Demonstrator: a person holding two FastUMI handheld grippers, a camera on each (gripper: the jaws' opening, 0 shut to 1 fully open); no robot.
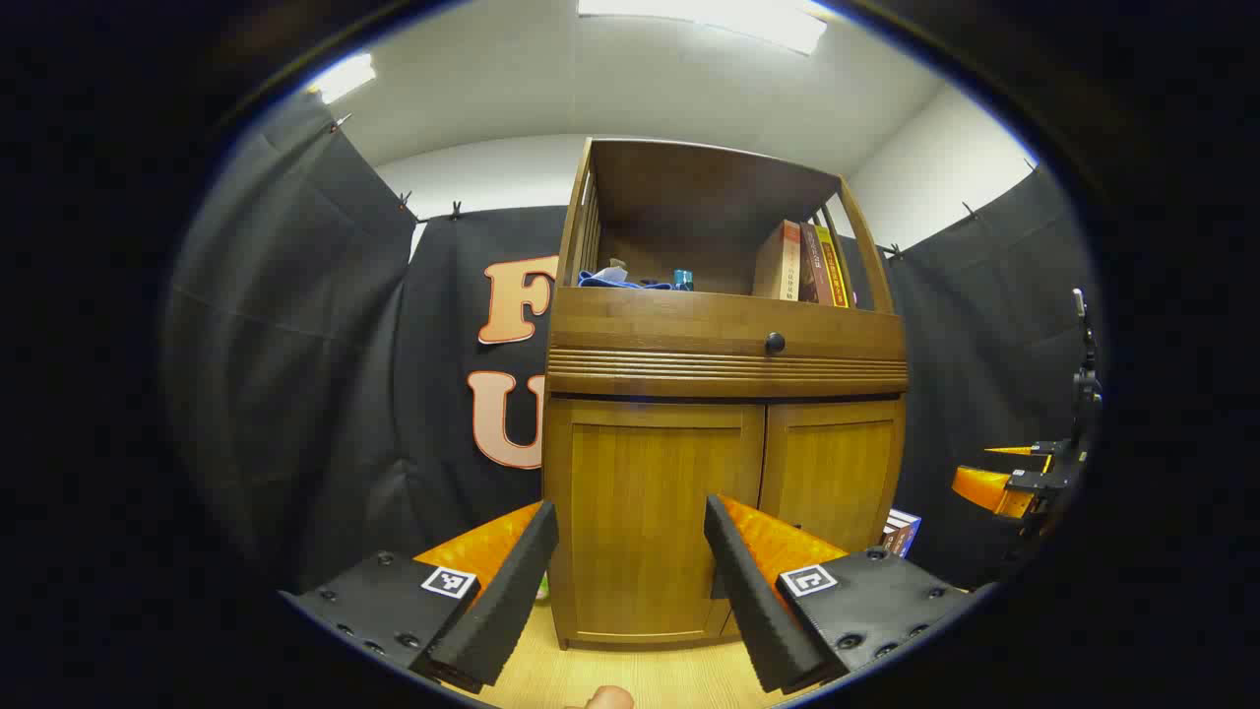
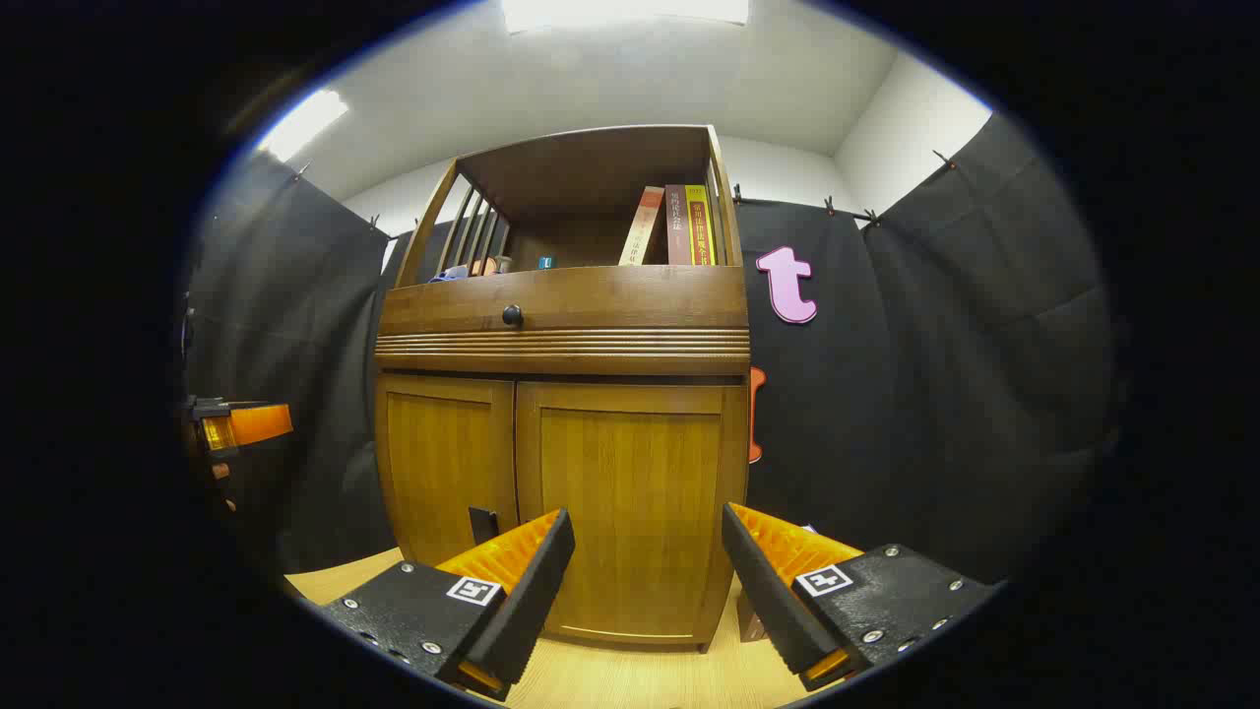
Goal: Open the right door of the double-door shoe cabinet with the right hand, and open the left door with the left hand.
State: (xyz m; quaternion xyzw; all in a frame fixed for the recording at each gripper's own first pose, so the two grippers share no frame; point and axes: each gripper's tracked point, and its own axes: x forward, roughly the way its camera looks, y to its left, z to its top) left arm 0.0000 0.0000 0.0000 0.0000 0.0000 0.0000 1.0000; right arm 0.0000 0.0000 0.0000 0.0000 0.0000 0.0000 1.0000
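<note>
Seen through the left gripper view: left tool [image 1: 630,566] spread wide at 6 o'clock, nothing between its black fingers [image 1: 502,601], aimed at the left door [image 1: 645,522] of the wooden shoe cabinet [image 1: 724,369]. Left door shut, flush with its frame, standing just behind the finger gap. Right door [image 1: 835,483] shut too, at 3 o'clock of the left one, meeting it along a thin centre seam. Above both doors a ribbed drawer front with a round black knob [image 1: 775,343] toward 12 o'clock. Higher still an open shelf holding upright books [image 1: 807,264] at its 3 o'clock end and blue cloth [image 1: 615,281] with a small blue item at its 9 o'clock end. Far out at 3 o'clock, the right tool [image 1: 1004,473] seen small and orange, well apart from the cabinet. Pale wooden floor [image 1: 640,675] at 6 o'clock under the cabinet base.

Seen through the right gripper view: right tool [image 2: 645,571] likewise spread wide at 6 o'clock, holding nothing, pointed at the right door [image 2: 635,512], which lies closed just beyond the fingers [image 2: 532,601]. Left door [image 2: 443,473] closed at 9 o'clock of it. Knob [image 2: 512,315] above the seam, books [image 2: 679,226] at 12 o'clock on the shelf. Left tool [image 2: 246,423] small at 9 o'clock, clear of the cabinet, grip state there not readable. Neither tool touching any door
</note>
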